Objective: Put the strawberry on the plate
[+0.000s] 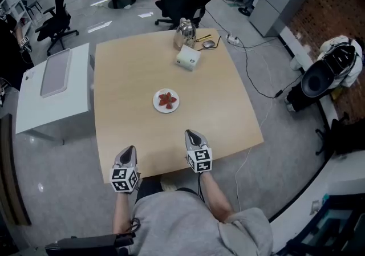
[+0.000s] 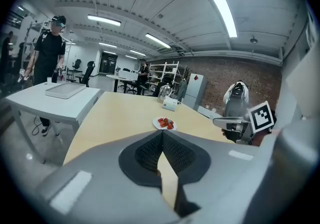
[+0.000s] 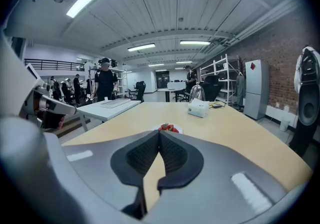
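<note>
Beyond the plate (image 1: 158,103), a white box (image 1: 187,57) and shiny jug (image 1: 185,33) stand.

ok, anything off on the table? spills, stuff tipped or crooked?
Nothing stands out. The strawberries sit on the plate mid-table, no spill on the table. White box and shiny jug stand at the far edge. The left claw and right claw are shut and empty.

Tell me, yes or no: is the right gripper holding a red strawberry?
No, the right gripper has its jaws shut on nothing; the red strawberries lie on the small white round plate.
</note>
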`<action>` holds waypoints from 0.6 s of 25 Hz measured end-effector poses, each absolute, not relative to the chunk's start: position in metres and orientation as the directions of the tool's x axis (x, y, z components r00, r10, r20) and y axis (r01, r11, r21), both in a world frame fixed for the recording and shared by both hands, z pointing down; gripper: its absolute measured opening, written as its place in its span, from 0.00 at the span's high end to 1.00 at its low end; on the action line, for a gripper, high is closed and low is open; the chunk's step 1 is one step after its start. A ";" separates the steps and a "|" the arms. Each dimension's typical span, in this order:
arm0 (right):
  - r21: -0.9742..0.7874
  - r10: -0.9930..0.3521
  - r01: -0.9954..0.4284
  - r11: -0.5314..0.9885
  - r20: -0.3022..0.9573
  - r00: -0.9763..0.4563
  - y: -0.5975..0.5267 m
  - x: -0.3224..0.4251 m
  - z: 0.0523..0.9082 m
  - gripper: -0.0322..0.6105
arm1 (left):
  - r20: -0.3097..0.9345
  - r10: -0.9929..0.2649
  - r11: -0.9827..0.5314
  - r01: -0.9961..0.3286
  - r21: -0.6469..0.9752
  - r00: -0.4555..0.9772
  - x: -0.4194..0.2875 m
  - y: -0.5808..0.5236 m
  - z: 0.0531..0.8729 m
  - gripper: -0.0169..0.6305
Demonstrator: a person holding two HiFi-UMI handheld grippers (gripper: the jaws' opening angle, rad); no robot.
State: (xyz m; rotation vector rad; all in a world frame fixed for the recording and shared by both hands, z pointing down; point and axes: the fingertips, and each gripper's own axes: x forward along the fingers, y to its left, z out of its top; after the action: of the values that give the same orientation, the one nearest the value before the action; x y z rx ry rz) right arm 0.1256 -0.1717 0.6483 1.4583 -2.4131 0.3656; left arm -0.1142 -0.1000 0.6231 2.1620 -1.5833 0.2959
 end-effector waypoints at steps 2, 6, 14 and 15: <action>-0.061 -0.812 -0.886 0.460 0.375 -0.448 -0.162 0.128 0.647 0.94 | 0.418 -0.851 -0.246 -0.944 0.219 0.319 -0.111 -0.096 0.622 0.94; -0.061 -0.813 -0.881 0.469 0.359 -0.458 -0.144 0.135 0.642 0.94 | 0.411 -0.854 -0.248 -0.944 0.217 0.318 -0.104 -0.086 0.619 0.94; -0.052 -0.823 -0.880 0.472 0.334 -0.460 -0.116 0.152 0.628 0.94 | 0.394 -0.864 -0.250 -0.946 0.205 0.313 -0.089 -0.063 0.610 0.94; -0.051 -0.824 -0.880 0.471 0.330 -0.460 -0.113 0.154 0.627 0.94 | 0.393 -0.865 -0.249 -0.947 0.202 0.311 -0.088 -0.060 0.610 0.94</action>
State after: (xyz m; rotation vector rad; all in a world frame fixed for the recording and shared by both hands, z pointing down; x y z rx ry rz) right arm 0.1544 -0.1129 0.6267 1.4603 -2.4622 0.3122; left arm -0.0884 -0.0600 0.6096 2.1876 -1.6133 0.2816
